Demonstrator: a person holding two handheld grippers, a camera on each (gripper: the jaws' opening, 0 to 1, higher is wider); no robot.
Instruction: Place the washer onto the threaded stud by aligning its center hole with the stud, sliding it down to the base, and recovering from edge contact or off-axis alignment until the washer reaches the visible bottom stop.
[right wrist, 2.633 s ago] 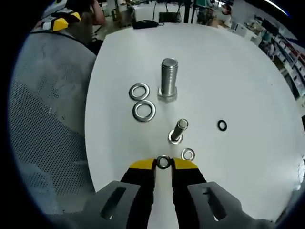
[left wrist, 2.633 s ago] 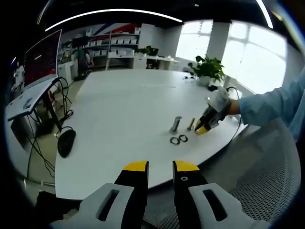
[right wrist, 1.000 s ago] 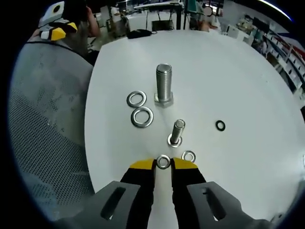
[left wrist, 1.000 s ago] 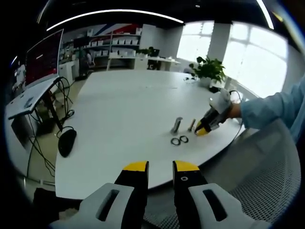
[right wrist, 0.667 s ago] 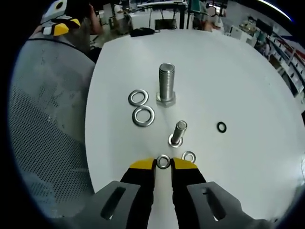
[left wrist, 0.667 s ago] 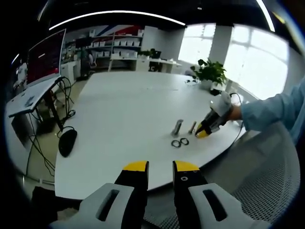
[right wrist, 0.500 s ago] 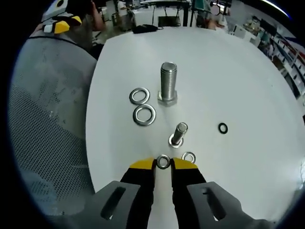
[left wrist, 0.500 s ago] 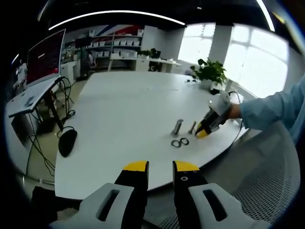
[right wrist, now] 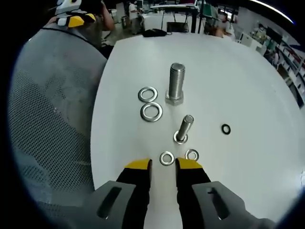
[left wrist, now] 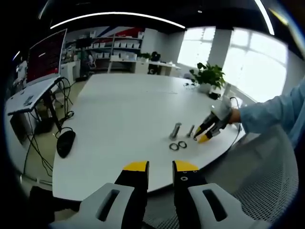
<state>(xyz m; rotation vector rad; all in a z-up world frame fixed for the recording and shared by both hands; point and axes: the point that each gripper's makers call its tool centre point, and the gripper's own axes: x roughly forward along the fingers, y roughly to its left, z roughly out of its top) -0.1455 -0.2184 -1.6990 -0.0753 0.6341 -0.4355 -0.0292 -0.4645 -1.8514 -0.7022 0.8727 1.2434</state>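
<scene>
Two yellow-tipped grippers work over a smooth white table (right wrist: 248, 86) with a rounded edge. At far left in the right gripper view, grey perforated mesh (right wrist: 52, 119) curves beside the table, and the left gripper (right wrist: 75, 20) shows at the top left, small and distant; in its own view the left gripper (left wrist: 160, 166) hangs off the table edge, its jaws narrowly parted and empty.

Moving right across the right gripper view, two large flat steel rings (right wrist: 150, 102) lie touching, one behind the other. Beside them stands a large threaded bolt (right wrist: 176, 84), upright on its hexagonal head. Nearer the camera, a slimmer threaded stud (right wrist: 184, 128) rises from a round base, leaning in this fisheye view. Just beyond the tips of the right gripper (right wrist: 163, 165), whose jaws stand slightly apart and hold nothing, a small shiny washer (right wrist: 167, 158) lies flat on the table, free of both pads and short of the stud. A second small washer (right wrist: 192, 154) lies just to its right. Farther right, a small black ring (right wrist: 226, 129) sits alone, well apart from the steel parts.

In the left gripper view, a light blue sleeve (left wrist: 271, 112) reaches in from the right, and the right gripper (left wrist: 206, 135) points down at the table near the bolts.
</scene>
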